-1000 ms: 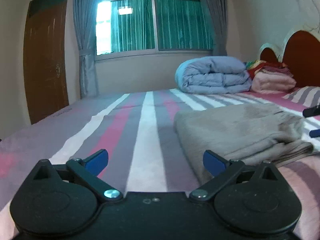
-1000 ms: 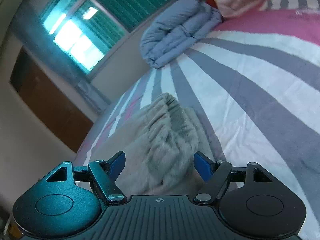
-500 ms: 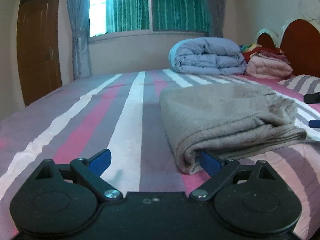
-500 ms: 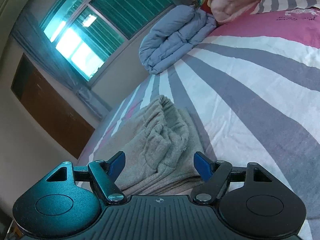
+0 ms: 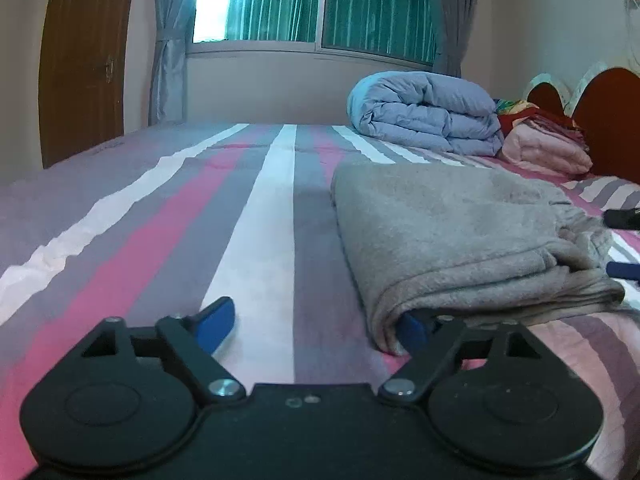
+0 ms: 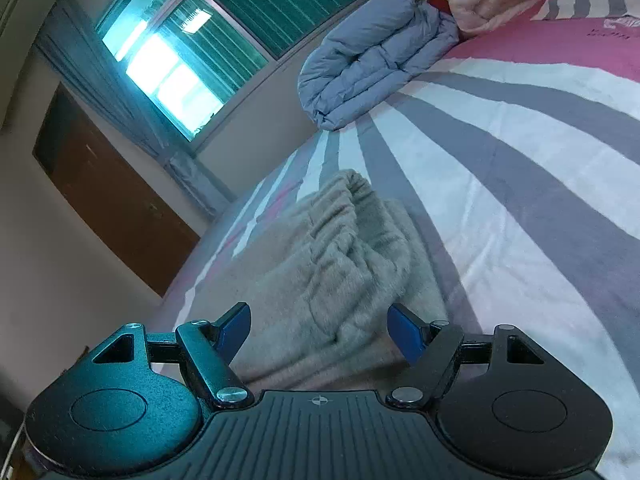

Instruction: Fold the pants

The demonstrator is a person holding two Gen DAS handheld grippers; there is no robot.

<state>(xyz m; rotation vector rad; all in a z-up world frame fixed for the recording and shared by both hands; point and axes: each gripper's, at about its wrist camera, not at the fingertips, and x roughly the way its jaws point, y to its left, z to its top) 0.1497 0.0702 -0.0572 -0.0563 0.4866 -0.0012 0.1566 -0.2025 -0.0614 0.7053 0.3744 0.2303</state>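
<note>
The beige fleece pants (image 5: 452, 236) lie folded in a thick stack on the striped bed. My left gripper (image 5: 312, 322) is open and low on the bed at the stack's near left corner; its right fingertip (image 5: 412, 328) is tucked under the folded edge. In the right wrist view the pants (image 6: 332, 264) lie just ahead with the gathered waistband end facing me. My right gripper (image 6: 320, 330) is open and empty, its jaws straddling that end without gripping. Its blue tips also show in the left wrist view (image 5: 622, 269) at the stack's right end.
The striped bedsheet (image 5: 168, 216) spreads to the left. A folded blue duvet (image 5: 428, 114) and pink bedding (image 5: 548, 152) lie at the far end by the headboard (image 5: 612, 120). A door (image 5: 80, 56) and a curtained window (image 5: 320, 4) are beyond the bed.
My left gripper has dropped lower and moved in, and its right fingertip now sits under the stack's corner. My right gripper has moved slightly closer to the waistband end.
</note>
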